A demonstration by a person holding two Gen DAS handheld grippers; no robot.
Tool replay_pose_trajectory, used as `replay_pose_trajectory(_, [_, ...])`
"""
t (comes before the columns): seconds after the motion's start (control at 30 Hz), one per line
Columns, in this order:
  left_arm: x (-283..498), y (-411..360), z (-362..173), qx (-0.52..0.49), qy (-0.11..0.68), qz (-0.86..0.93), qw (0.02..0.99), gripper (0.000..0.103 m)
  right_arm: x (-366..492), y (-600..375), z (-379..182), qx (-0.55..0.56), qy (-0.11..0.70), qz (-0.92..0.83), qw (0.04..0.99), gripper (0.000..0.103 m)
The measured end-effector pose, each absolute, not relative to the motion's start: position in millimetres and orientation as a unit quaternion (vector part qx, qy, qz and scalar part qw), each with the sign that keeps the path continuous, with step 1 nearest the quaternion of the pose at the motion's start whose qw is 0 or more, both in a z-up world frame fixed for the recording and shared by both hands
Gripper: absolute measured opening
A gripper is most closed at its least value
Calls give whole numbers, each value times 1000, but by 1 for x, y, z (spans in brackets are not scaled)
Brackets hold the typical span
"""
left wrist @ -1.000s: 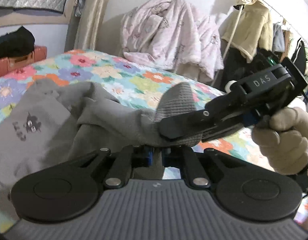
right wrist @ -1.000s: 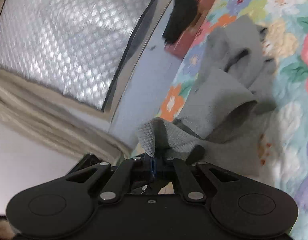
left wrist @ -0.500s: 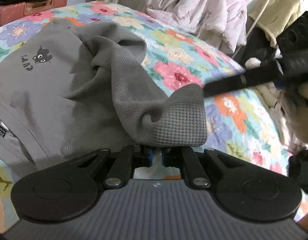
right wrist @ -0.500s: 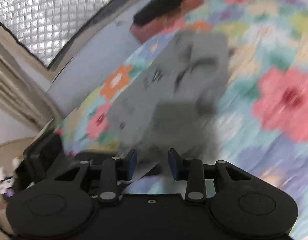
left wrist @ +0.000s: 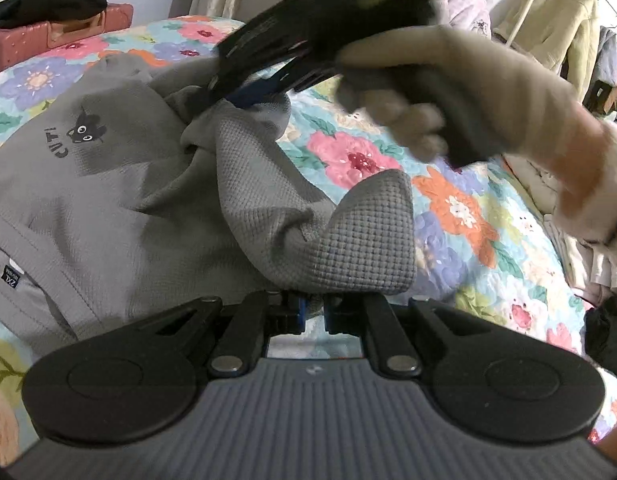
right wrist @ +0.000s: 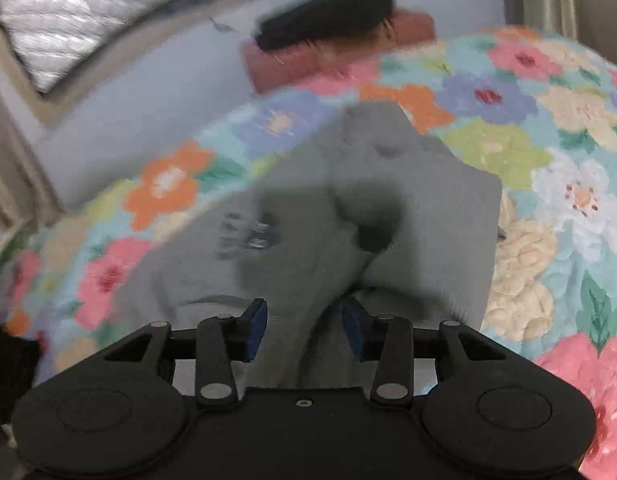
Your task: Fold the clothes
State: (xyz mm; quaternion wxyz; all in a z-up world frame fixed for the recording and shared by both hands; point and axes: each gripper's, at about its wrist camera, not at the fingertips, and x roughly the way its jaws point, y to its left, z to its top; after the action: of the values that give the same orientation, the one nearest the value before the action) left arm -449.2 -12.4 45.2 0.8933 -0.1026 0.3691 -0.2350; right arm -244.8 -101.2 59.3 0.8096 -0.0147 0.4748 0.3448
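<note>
A grey waffle-knit shirt [left wrist: 108,184] with a black cat print [left wrist: 84,132] lies rumpled on the bed. My left gripper [left wrist: 312,312] is shut on its sleeve cuff [left wrist: 368,240], which stands up right in front of the jaws. A gloved hand [left wrist: 448,92] holds my right gripper [left wrist: 216,92] over the far part of the shirt, tips down at the cloth. In the right wrist view that gripper [right wrist: 304,324] hangs low over the shirt [right wrist: 428,220]. Its jaws are opening, and a raised fold of grey cloth runs between the blue pads [right wrist: 256,320].
A floral quilt [left wrist: 460,208] covers the bed. A pink case with a black garment on it [left wrist: 60,28] stands past the far edge, by the wall. Behind the bed are a heap of pale fleece and a beige coat [left wrist: 548,28] on a rack.
The right gripper let go of the cuff, opened and swung over the shirt's body. The left gripper sank lower with the cuff still in it.
</note>
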Motion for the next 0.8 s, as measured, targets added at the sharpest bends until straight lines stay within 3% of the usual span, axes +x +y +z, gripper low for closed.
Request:
replay_pose_trajectory(0.03, [-449,-11,45,-103,367,-233,895,7,-237,-100,52,-28,481,342,806,42])
replay_pose_trajectory(0.07, [-448,-9,46,-105,365,-232,895,7,-238,-100,51,-43,473,352,806,7])
replay_pose_trajectory(0.2, [-448,-1,52,-129,350,-234,898,7,-264,-128,72,-92,389,355,845,6])
replay_pose_trajectory(0.33, [-452,12,64,-193,333,-255,887,7,-324,-167,99,-187,270,247,912,4])
replay_pose_trajectory(0.5, [-452,20,67,-213,319,-259,886,7,-355,-214,74,-145,352,205,901,4])
replay_pose_trajectory(0.67, [-444,29,61,-221,330,-233,888,7,-366,-240,38,-26,460,225,859,4])
replay_pose_trajectory(0.8, [-427,34,65,-213,334,-222,891,8,-370,-239,36,36,486,271,830,4])
